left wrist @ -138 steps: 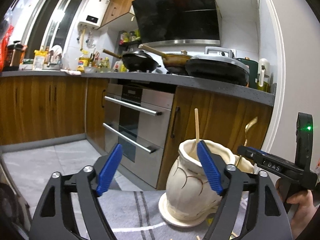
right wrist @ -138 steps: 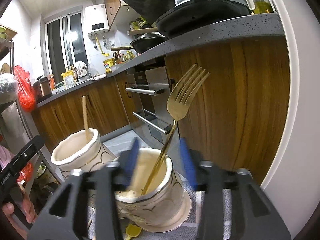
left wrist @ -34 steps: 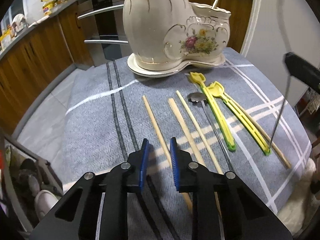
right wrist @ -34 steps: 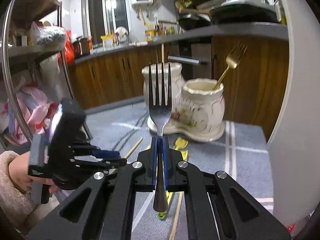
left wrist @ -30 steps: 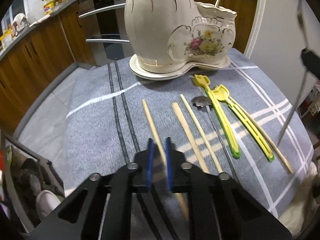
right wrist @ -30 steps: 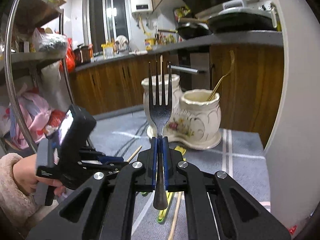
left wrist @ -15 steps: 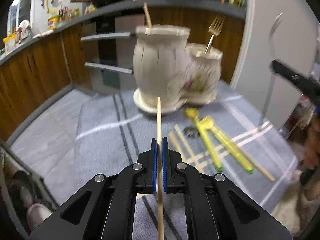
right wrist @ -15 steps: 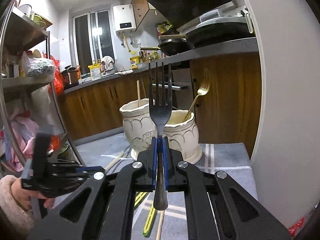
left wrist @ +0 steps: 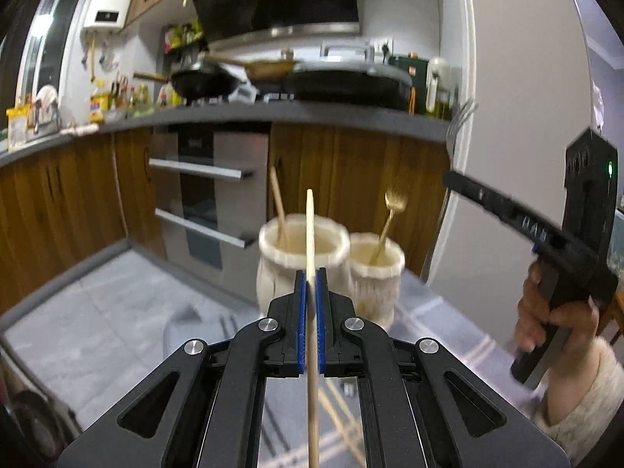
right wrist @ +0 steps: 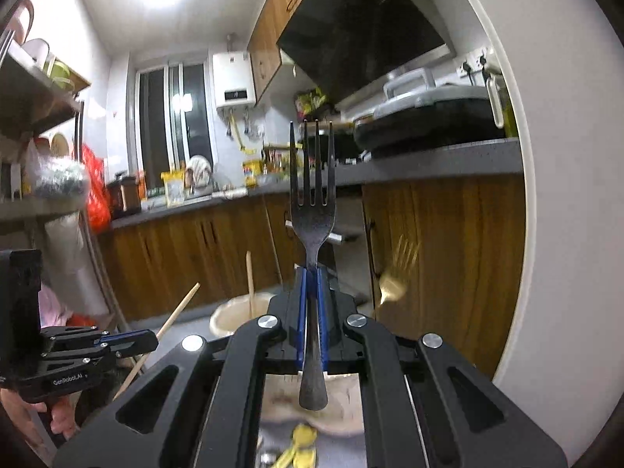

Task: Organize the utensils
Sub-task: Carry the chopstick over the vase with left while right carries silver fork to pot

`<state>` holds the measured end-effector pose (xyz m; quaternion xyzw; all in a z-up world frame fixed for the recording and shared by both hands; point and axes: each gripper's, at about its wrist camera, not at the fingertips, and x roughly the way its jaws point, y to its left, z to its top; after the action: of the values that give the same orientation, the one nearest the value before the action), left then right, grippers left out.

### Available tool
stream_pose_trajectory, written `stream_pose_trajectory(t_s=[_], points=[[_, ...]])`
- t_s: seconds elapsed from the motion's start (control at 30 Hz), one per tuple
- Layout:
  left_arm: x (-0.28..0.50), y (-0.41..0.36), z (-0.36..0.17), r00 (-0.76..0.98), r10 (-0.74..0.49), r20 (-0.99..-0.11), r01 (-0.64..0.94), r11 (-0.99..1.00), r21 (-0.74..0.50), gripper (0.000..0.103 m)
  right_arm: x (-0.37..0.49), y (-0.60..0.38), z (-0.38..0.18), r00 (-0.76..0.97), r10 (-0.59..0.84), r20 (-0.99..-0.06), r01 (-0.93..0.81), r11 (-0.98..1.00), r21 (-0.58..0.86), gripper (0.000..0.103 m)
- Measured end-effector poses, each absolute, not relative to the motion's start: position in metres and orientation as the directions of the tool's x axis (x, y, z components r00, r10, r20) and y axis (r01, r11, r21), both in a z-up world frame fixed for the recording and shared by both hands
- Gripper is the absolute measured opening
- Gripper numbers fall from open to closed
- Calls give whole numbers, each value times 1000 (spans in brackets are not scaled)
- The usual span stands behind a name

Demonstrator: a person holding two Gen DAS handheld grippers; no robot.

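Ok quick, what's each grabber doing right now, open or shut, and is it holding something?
Left gripper: shut on a wooden chopstick.
Right gripper: shut on a dark metal fork, tines up.

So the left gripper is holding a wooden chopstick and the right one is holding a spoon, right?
Not quite. The left gripper is indeed shut on a wooden chopstick, but the right gripper is shut on a dark fork, not a spoon. The right wrist view shows its four tines standing upright above the pads.
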<state>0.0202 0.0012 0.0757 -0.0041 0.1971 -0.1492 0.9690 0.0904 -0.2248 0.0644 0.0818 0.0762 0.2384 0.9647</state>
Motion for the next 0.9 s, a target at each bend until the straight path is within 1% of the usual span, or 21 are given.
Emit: stream_pose_trajectory(t_s=[0.1,0.27,0.33,0.5,0.57,0.7,0.77,0.9], points=[[46,-7,93,895,-288,-342,282,957,-68,5,102,-225,64,888,451,-92,-427,882,200,5],[79,-18,114,922,-262,-284,254,965,-64,5,113,-235,51,923,385,-16,-371,899,235,5],[90,-22,121,938,-238,-253,233,971,-50,5,117,-238,43,929,370,-14,-353,898,262,5],[118,-28,130,963,-204,-178,193,978,-77,5,128,-239,32,921,387,-47,-358,886,295,5],[127,-31,129,976,-173,-130,163,983,-81,5,129,-236,30,916,398,-54,-367,884,289,5],[139,-36,117,986,-139,-91,133,989,-71,5,132,-229,26,902,422,-87,-388,883,263,5],[140,-37,110,989,-123,-86,119,991,-54,5,135,-224,23,894,433,-116,-394,882,259,5],[131,-29,100,985,-146,-97,139,987,-81,5,139,-218,19,877,451,-163,-402,877,261,5]])
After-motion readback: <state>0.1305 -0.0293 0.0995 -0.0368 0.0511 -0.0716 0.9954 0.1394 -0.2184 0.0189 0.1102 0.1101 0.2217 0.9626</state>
